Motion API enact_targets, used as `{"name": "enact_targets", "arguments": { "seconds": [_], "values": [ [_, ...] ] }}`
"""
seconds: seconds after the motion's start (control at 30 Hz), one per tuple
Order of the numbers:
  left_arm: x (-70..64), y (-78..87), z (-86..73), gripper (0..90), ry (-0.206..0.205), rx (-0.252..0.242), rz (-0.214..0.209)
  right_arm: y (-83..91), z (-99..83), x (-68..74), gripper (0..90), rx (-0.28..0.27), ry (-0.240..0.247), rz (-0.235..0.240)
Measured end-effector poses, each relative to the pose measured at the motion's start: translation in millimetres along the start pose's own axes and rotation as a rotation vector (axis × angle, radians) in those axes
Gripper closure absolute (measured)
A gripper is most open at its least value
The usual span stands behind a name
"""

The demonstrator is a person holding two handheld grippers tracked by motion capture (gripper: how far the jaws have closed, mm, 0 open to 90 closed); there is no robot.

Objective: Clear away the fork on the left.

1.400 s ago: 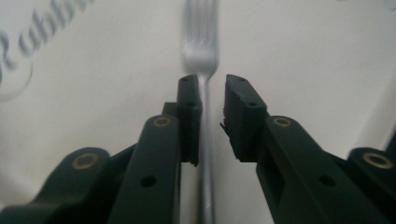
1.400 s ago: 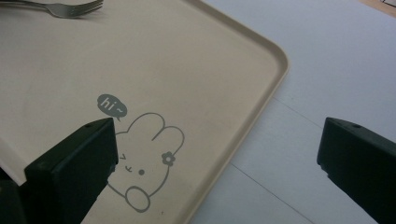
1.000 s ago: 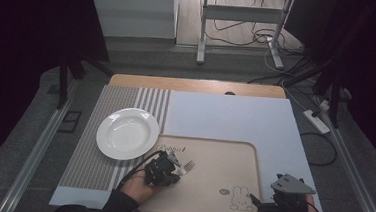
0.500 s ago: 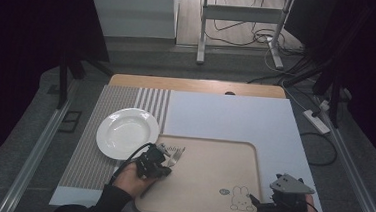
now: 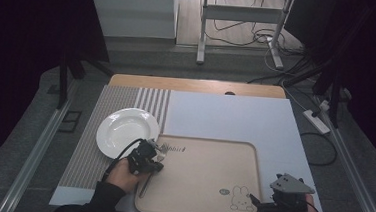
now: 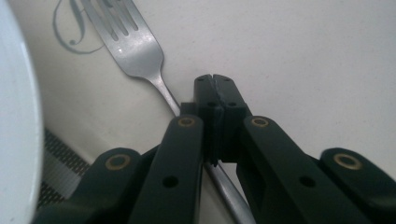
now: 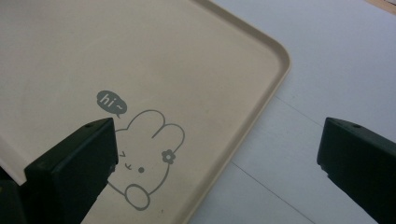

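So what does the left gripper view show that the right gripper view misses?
Left gripper view: a metal fork lying on the tray, its handle running under the left claw, whose jaws are closed together, and the white plate's edge. Right gripper view: the right claw wide open over the tray's corner, a rabbit drawing saying "hi~", and the pale mat. Both show the beige tray.

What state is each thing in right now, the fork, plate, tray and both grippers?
Fork: lying on the tray, handle clamped in the left gripper.
Plate: empty, on the striped mat beside the tray.
Tray: flat on the table, bare apart from the fork.
Left gripper: shut on the fork handle.
Right gripper: open, holding nothing, over the tray's corner.
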State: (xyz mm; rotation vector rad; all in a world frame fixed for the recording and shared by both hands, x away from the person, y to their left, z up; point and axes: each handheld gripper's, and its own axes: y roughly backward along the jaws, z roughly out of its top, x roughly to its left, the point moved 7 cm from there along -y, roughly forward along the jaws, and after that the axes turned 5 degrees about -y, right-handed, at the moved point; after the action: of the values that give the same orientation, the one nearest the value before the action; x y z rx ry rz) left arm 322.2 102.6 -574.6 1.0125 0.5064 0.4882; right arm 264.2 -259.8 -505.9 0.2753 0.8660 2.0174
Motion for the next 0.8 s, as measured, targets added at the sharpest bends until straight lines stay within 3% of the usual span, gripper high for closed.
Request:
{"name": "enact_targets", "arguments": {
  "seconds": [0.6, 0.8],
  "values": [
    [10.0, 4.9, -7.2, 88.6, 0.048, -0.003, -0.002, -0.2, -0.1, 0.2, 0.0, 0.001, 0.003, 0.001],
    [9.2, 10.9, -3.9, 79.1, 0.041, -0.028, 0.024, -0.1, -0.1, 0.2, 0.0, 0.001, 0.002, 0.001]
  ]
}}
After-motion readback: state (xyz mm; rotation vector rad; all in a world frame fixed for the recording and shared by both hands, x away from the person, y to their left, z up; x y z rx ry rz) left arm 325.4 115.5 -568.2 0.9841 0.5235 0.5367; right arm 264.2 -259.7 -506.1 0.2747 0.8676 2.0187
